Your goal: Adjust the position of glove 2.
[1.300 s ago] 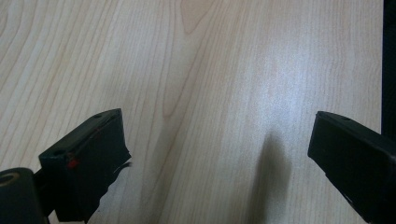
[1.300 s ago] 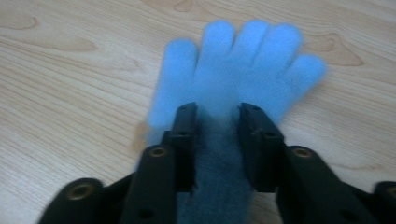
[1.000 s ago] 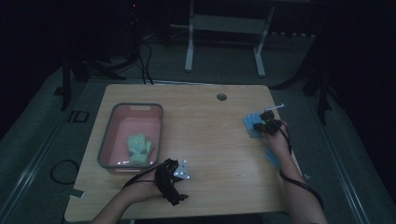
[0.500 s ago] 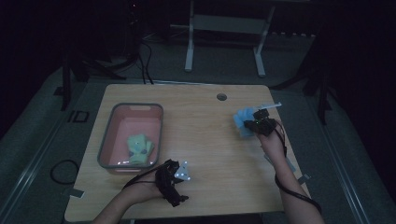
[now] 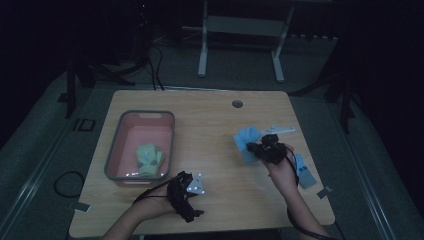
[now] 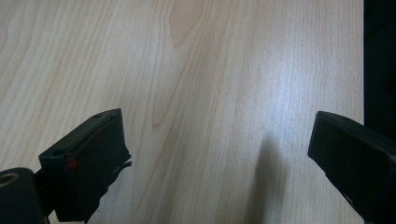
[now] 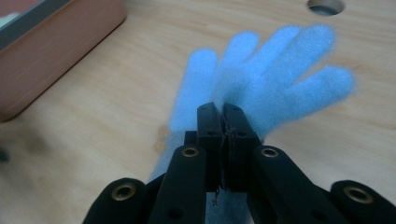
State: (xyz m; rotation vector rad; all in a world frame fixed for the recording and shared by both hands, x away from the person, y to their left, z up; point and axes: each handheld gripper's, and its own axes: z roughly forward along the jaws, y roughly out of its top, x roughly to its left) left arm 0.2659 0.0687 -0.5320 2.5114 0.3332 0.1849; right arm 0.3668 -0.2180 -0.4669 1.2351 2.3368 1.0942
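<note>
- The right gripper point(image 7: 223, 109) has its jaws pressed together on a blue glove point(image 7: 261, 74), right of the table's point(image 5: 220, 200) centre.
- The left gripper point(image 5: 186, 192) rests at the near edge, jaws spread wide over bare wood.
- A pink bin point(image 5: 131, 172) at the left holds a green glove point(image 5: 148, 157).

My high cam looks forward and down over the whole table point(image 5: 220, 165). Left gripper cam hovers super close over bare wood. Right gripper cam sits low and shares the pink bin point(image 7: 51, 51) with it.
</note>
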